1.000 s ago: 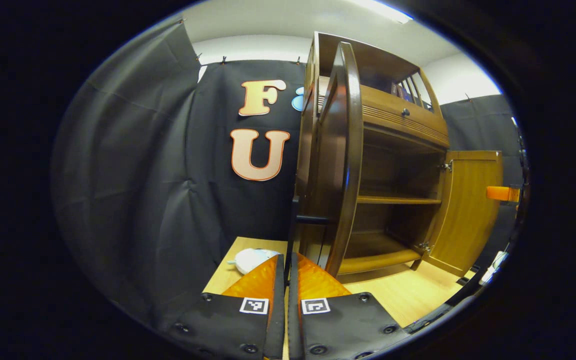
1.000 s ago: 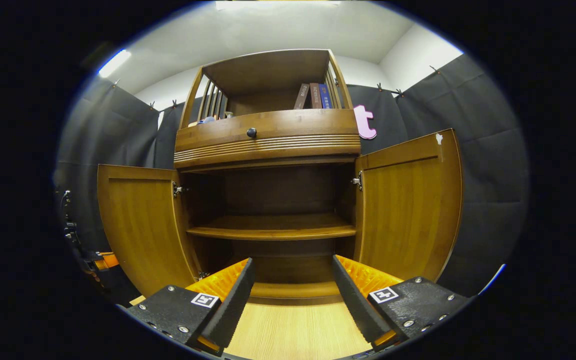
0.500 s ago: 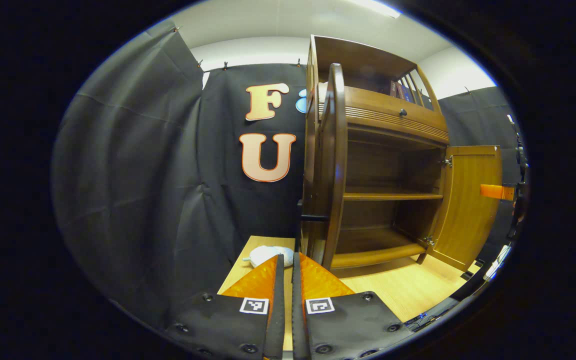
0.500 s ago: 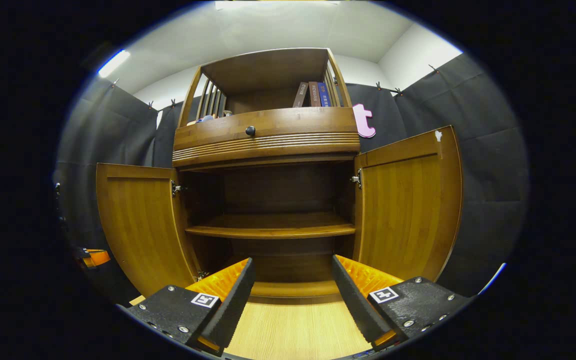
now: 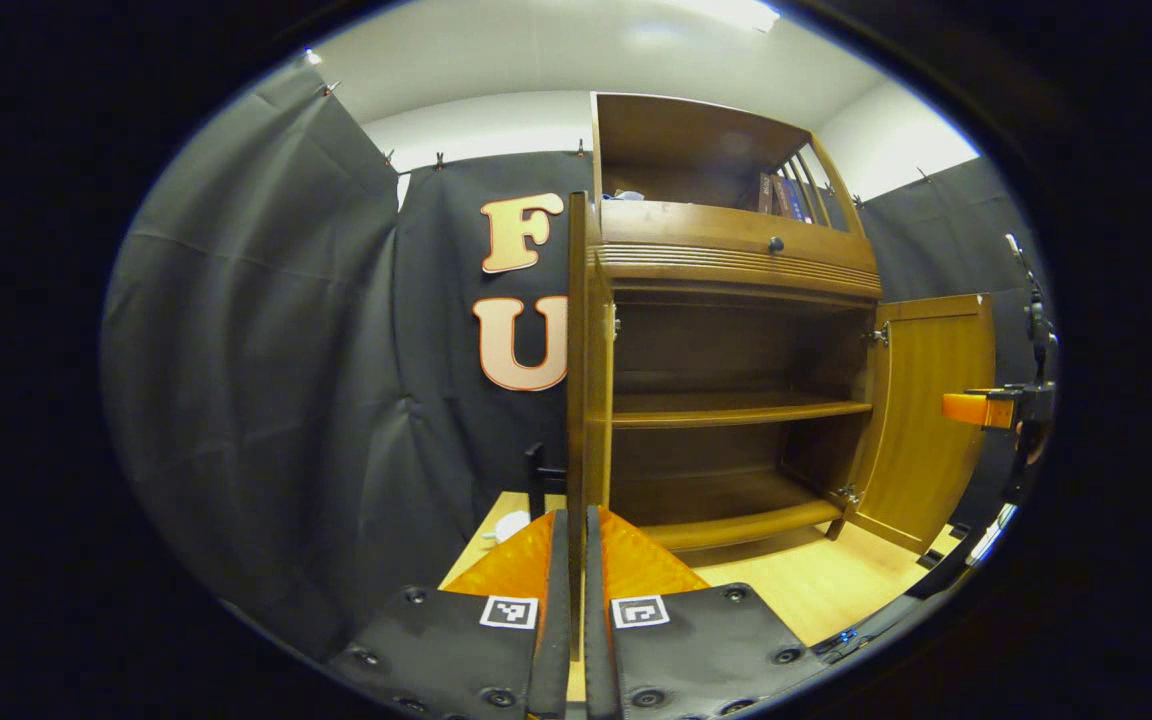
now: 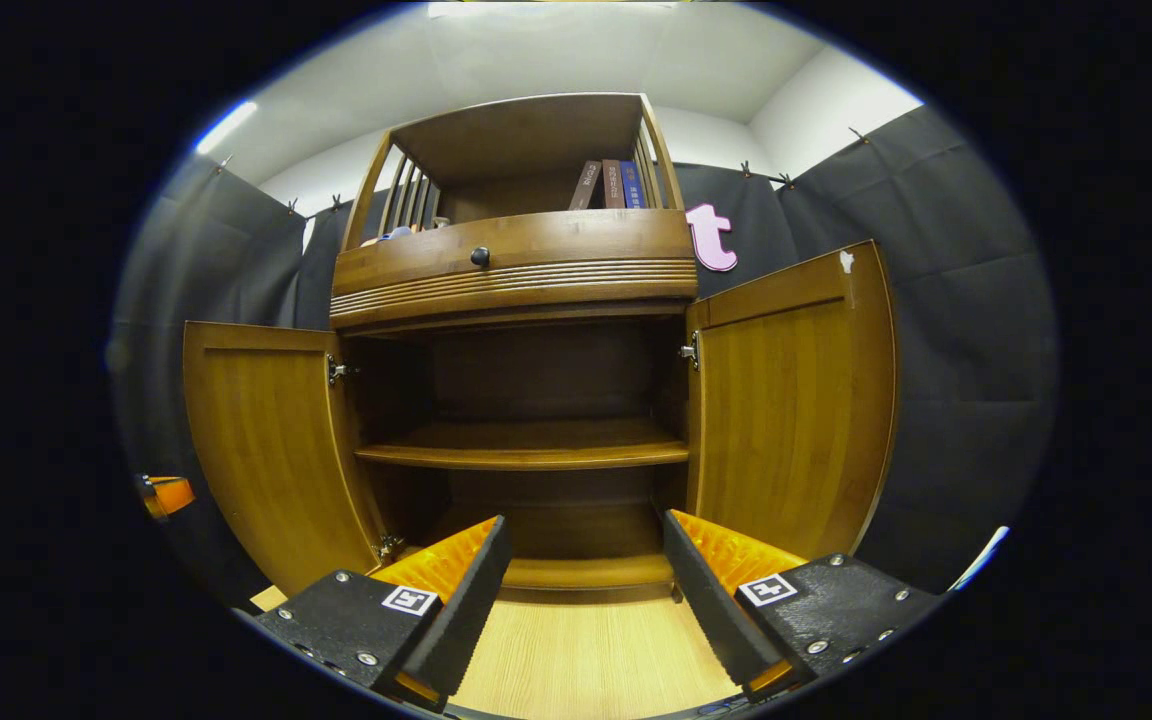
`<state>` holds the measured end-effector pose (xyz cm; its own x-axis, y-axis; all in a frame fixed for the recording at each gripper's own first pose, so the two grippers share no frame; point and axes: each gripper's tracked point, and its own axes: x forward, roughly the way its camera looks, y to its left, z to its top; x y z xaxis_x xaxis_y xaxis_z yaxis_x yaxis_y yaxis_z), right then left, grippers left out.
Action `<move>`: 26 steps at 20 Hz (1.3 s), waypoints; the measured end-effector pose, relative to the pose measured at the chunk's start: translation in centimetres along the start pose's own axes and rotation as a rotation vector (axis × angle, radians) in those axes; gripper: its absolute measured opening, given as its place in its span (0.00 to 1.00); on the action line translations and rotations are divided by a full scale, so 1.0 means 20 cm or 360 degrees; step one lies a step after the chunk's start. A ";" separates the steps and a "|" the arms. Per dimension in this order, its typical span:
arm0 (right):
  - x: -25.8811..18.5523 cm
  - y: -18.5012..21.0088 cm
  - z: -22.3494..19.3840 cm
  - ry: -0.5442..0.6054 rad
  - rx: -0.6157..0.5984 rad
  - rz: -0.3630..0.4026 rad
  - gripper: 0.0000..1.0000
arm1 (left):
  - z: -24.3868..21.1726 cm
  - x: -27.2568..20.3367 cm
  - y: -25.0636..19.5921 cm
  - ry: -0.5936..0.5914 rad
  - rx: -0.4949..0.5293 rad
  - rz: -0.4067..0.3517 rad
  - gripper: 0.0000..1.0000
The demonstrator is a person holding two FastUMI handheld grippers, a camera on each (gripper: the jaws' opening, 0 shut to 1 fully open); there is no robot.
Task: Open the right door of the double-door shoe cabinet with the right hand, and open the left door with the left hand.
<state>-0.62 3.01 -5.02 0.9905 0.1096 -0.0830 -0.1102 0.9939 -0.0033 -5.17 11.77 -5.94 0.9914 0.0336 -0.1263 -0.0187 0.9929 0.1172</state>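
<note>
We see both doors of the cabinet [image 6: 521,270] swung out: left door [image 6: 261,440] at 9 o'clock, right door [image 6: 791,400] at 3 in the right gripper view. Our right tongs [image 6: 584,545] gape wide and hold nothing. Our left tongs [image 5: 576,540] are narrowed to a slit beside the left door's edge [image 5: 578,380].

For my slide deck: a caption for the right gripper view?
Right gripper open before the shoe cabinet, left door and right door both swung open.
</note>
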 end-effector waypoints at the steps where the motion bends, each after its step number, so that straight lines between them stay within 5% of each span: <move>1: 0.00 -0.01 0.01 0.0000 -0.0001 -0.0003 0.94 | 0.01 0.02 -0.05 0.0012 -0.0036 -0.0010 0.13; 3: -0.01 -0.04 0.02 0.0000 -0.0013 -0.0015 0.94 | 0.03 0.05 -0.11 0.0026 -0.0078 -0.0024 0.17; 5: -0.02 -0.08 0.03 0.0007 -0.0032 -0.0035 0.94 | 0.08 0.06 -0.13 0.0027 -0.0078 -0.0004 0.37; 10: -0.03 -0.19 0.09 -0.0014 -0.0072 -0.0080 0.94 | 0.19 0.09 -0.26 -0.0019 -0.0095 -0.0017 0.48; 18: -0.07 -0.36 0.19 -0.0019 -0.0071 -0.0102 0.94 | 0.36 0.14 -0.50 -0.0090 -0.0088 -0.0042 0.84; 24: -0.09 -0.45 0.26 -0.0052 -0.0112 -0.0095 1.00 | 0.41 0.16 -0.63 -0.0099 -0.0052 -0.0022 0.92; 26: -0.10 -0.48 0.28 -0.0060 -0.0116 -0.0087 0.94 | 0.42 0.16 -0.65 -0.0098 -0.0045 0.0001 0.94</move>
<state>-1.00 -6.67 0.69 0.9974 0.0569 -0.0435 -0.0602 0.9950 -0.0796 -0.60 -2.02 0.41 0.9975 0.0282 -0.0652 -0.0223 0.9957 0.0895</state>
